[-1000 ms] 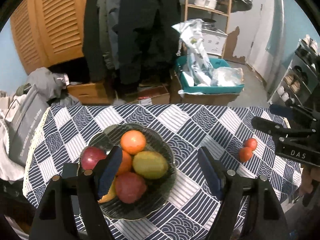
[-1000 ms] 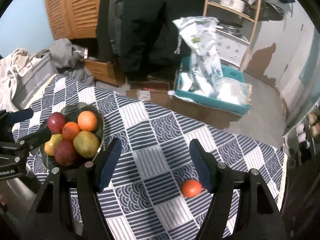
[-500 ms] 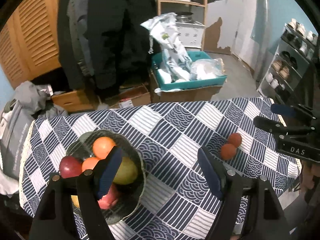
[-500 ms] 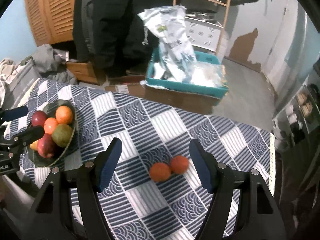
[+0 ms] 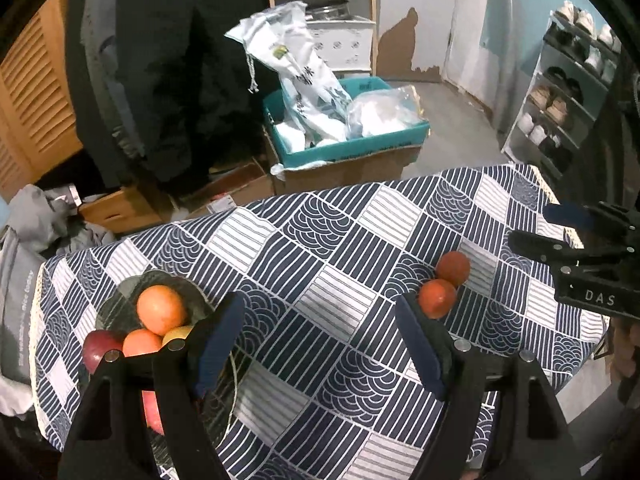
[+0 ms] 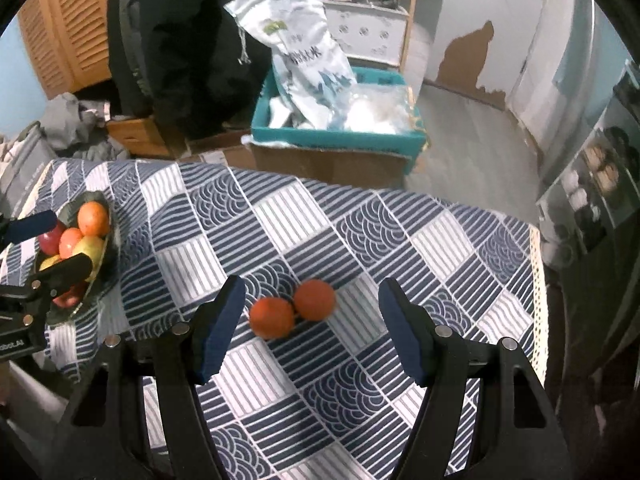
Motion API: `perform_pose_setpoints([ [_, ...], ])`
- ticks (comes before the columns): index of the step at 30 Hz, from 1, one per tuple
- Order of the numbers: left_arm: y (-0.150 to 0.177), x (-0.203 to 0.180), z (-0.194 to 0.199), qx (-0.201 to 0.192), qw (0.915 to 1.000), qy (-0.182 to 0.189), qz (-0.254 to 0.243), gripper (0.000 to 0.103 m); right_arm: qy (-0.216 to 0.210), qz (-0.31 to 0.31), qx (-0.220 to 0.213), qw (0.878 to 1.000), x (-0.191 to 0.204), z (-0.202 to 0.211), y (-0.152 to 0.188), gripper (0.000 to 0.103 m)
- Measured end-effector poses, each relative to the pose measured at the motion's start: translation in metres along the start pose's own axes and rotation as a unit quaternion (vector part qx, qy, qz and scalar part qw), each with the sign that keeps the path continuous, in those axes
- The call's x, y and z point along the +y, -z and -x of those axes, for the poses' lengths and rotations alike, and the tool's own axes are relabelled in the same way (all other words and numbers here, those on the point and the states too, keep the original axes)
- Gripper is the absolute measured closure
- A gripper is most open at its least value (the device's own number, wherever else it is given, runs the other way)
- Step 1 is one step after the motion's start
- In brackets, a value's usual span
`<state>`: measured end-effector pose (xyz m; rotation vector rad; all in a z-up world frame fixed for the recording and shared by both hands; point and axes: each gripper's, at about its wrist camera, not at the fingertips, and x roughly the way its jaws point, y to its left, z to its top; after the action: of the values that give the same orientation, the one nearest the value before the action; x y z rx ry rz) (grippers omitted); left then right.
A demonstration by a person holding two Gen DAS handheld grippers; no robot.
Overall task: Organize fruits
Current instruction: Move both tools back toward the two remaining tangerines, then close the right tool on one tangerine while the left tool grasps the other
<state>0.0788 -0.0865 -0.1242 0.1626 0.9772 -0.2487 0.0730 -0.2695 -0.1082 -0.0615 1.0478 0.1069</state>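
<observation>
Since the earlier frames both grippers have swung away from the bowl toward the two loose fruits. The navy-and-white patchwork tablecloth (image 6: pixel 280 216) carries a dark glass bowl (image 5: pixel 120 304) heaped with oranges, a red apple and a yellow-green fruit. Two small round orange-red tangerines (image 6: pixel 294 308) lie touching each other, well apart from the bowl. The right gripper (image 6: pixel 310 326) hangs above them, jaws wide, holding nothing; the left gripper (image 5: pixel 320 340) likewise. The right gripper's body reads "DAS" in the left view.
</observation>
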Motion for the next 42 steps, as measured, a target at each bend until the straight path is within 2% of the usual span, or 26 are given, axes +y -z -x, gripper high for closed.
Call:
perform_pose_setpoints([
  [7,-0.005,-0.012,-0.031,0.01,0.9999,-0.002,-0.008,0.024,0.004,-0.008,0.023,1.0,-0.012,-0.022,0.008,0.032],
  [17,-0.006,-0.02,-0.074,0.027,0.9994,-0.002,-0.022,0.024,-0.019,-0.025,0.069,0.997,-0.02,-0.076,0.015,0.033],
  [27,-0.003,-0.023,-0.102,0.043,0.9987,-0.002,-0.028,0.024,-0.039,-0.046,0.093,0.994,-0.022,-0.112,0.014,0.033],
  [35,-0.003,-0.019,-0.113,0.053,0.9984,0.008,-0.015,0.024,-0.061,-0.079,0.117,0.988,-0.027,-0.138,0.019,0.039],
  [42,-0.004,-0.026,-0.113,0.055,0.9982,0.019,-0.017,0.024,-0.083,-0.109,0.132,0.982,-0.034,-0.148,0.021,0.054],
])
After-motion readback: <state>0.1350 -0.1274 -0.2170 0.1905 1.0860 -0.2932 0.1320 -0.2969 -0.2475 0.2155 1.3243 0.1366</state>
